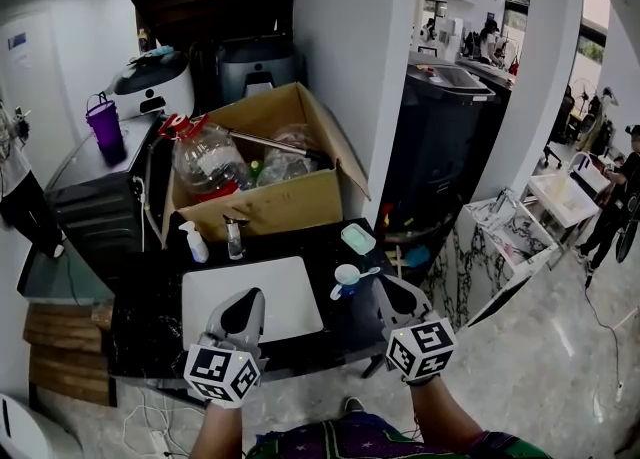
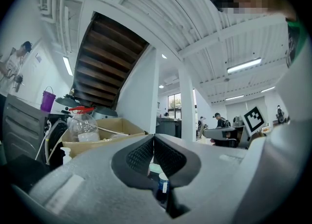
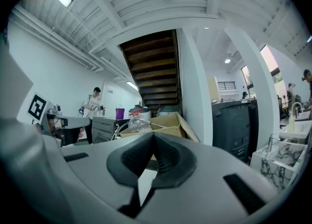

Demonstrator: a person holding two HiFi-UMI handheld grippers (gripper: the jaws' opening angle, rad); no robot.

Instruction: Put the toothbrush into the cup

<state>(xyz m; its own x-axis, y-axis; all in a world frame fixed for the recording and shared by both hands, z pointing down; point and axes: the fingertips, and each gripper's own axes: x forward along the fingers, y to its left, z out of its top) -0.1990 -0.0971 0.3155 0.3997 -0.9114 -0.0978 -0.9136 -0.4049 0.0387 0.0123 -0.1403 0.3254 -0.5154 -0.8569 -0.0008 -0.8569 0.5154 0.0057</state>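
A white cup (image 1: 345, 278) with a blue base stands on the black counter (image 1: 150, 317), right of the white basin (image 1: 250, 299). A pale thin toothbrush handle (image 1: 369, 271) sticks out from the cup toward the right. My left gripper (image 1: 250, 297) hovers over the basin's front part, shut and empty. My right gripper (image 1: 386, 284) is just right of the cup, also shut with nothing in it. In the left gripper view the jaws (image 2: 153, 139) touch, and the cup (image 2: 162, 185) shows through the gap below them. The right gripper view shows its jaws (image 3: 153, 136) pressed together.
Behind the basin are a faucet (image 1: 234, 237), a small pump bottle (image 1: 195, 243) and a teal soap dish (image 1: 357, 238). An open cardboard box (image 1: 265, 205) with a big plastic bottle (image 1: 205, 159) stands at the back. The counter's edge drops off at the right.
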